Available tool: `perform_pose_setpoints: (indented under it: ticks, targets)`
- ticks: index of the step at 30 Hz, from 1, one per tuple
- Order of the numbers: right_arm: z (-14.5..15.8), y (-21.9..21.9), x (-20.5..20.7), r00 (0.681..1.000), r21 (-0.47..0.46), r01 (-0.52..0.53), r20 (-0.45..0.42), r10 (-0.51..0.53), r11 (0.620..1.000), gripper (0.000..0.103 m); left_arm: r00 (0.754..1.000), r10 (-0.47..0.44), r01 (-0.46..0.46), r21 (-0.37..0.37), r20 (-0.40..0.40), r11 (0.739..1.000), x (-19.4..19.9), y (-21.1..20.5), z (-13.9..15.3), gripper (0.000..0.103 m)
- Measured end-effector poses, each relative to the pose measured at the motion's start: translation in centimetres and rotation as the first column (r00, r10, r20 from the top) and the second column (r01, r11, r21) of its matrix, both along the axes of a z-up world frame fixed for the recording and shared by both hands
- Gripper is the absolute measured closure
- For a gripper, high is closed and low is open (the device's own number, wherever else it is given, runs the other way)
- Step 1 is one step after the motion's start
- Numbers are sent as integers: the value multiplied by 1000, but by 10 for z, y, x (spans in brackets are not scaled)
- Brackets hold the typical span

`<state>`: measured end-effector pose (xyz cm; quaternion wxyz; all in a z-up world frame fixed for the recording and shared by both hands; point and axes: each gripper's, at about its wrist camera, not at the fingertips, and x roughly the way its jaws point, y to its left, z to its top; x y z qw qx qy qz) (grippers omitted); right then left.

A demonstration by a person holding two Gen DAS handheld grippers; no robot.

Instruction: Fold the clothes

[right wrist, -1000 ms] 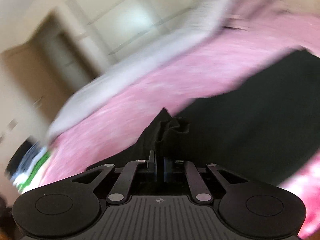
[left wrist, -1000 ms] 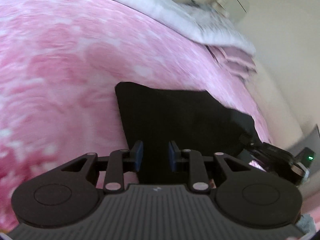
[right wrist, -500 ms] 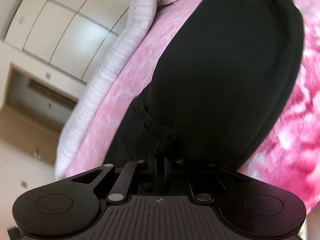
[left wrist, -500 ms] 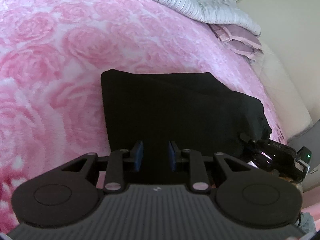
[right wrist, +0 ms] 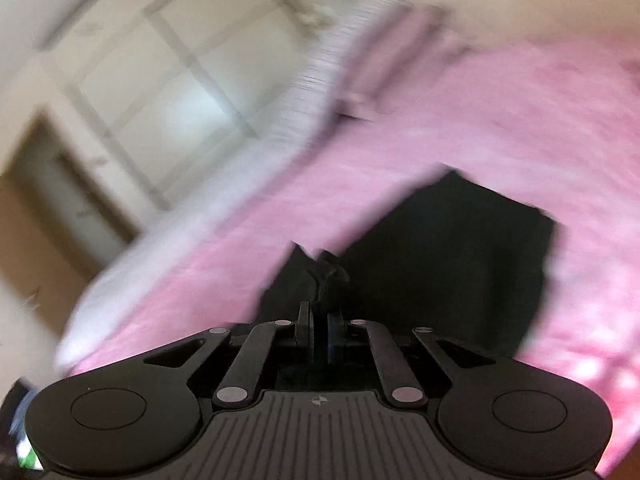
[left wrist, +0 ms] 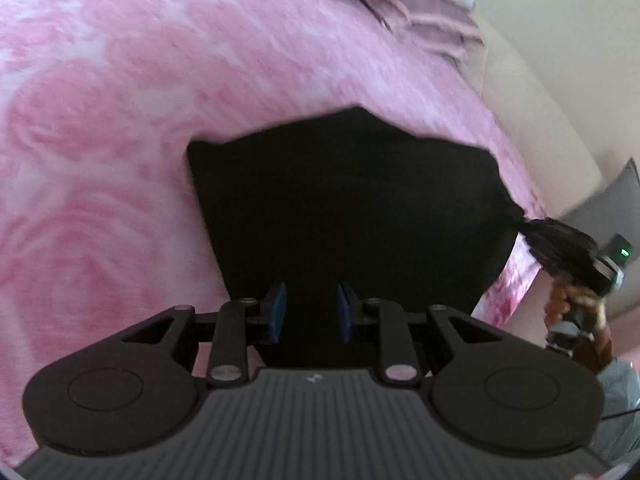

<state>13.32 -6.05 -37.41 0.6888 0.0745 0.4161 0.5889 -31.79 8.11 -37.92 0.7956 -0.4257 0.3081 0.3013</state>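
A limp black garment (left wrist: 352, 208) lies on the pink bedspread (left wrist: 120, 140), one bunched corner clamped in the right gripper (right wrist: 319, 330); the left gripper (left wrist: 310, 308) hovers, jaws apart, over its near hem, probably the next hold.

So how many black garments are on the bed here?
1. A single black garment lies on the pink blanket, between the open left gripper and the right gripper, which pinches its corner. Others may be out of view.

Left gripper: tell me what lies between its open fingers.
In the left wrist view, only the black garment shows between the left gripper fingers, which stand apart and unclamped on the pink blanket.
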Motion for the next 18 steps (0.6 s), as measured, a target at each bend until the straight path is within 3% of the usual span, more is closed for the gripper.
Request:
perform_pose_setpoints:
  ticks: [2, 4, 7, 10, 12, 15, 18]
  targets:
    - [-28, -12, 26, 997, -86, 47, -60, -52, 995, 99, 1000, -11, 11, -10, -11, 1000, 9, 0, -7, 81]
    - [-34, -22, 34, 994, -75, 51, -92, -57, 996, 99, 1000, -13, 13, -13, -14, 1000, 13, 3, -8, 81]
    - [-18, -26, 35, 999, -30, 30, -17, -31, 999, 99, 1000, -14, 14, -24, -10, 1000, 15, 9, -7, 81]
    - [4, -7, 30, 998, 71, 3, 62, -8, 997, 99, 999, -36, 36, -15, 2, 999, 25, 14, -4, 81]
    - [7, -9, 35, 993, 97, 22, 117, -33, 995, 99, 999, -51, 52, -16, 9, 999, 36, 17, -5, 81]
    - [-12, -15, 51, 991, 40, 102, 79, -105, 994, 99, 997, -76, 76, -14, 17, 997, 49, 17, -6, 81]
    - [-18, -15, 56, 990, 55, 126, 58, -130, 990, 99, 996, -88, 88, -10, 16, 996, 54, 17, -7, 81]
